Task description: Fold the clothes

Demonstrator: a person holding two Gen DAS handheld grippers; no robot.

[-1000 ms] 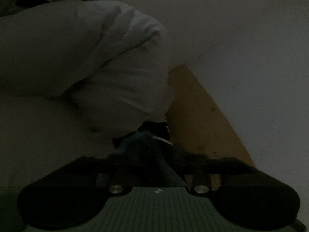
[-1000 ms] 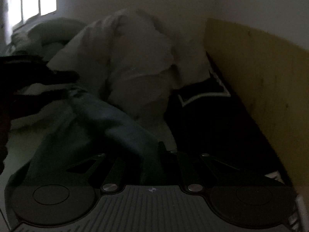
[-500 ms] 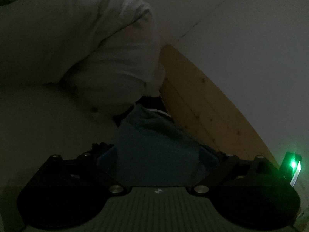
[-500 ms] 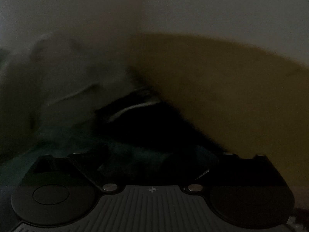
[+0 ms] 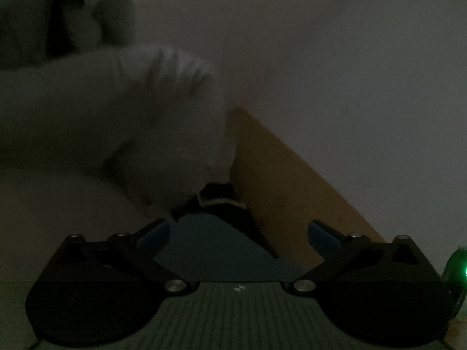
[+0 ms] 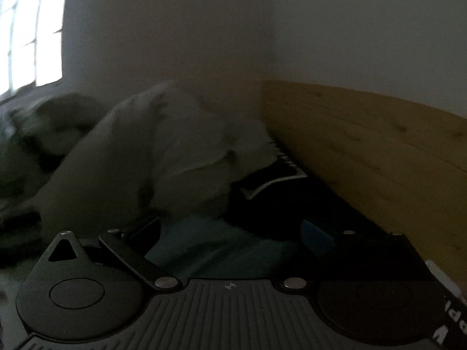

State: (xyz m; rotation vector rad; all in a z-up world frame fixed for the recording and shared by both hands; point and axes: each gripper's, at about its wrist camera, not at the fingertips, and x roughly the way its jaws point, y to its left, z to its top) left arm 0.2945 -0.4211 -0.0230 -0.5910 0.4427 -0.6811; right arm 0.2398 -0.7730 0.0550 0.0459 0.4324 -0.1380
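The scene is very dim. A teal-blue garment (image 5: pixel 210 248) lies flat on the bed just beyond my left gripper (image 5: pixel 238 233), which is open and empty, its blue pads (image 5: pixel 321 237) spread wide. The same garment (image 6: pixel 221 248) lies below my right gripper (image 6: pixel 233 230), which is also open and empty. A black garment with white trim (image 6: pixel 274 201) lies beyond it against the wooden board; it also shows in the left wrist view (image 5: pixel 221 201).
A big white pillow (image 5: pixel 122 122) lies on the bed to the left, also in the right wrist view (image 6: pixel 140 157). A wooden bed board (image 6: pixel 364 151) runs along the right, below a pale wall. A bright window (image 6: pixel 32 32) is far left.
Both grippers were shut on the teal garment a second ago. Both have opened, released it and pulled back; it now lies flat on the bed.
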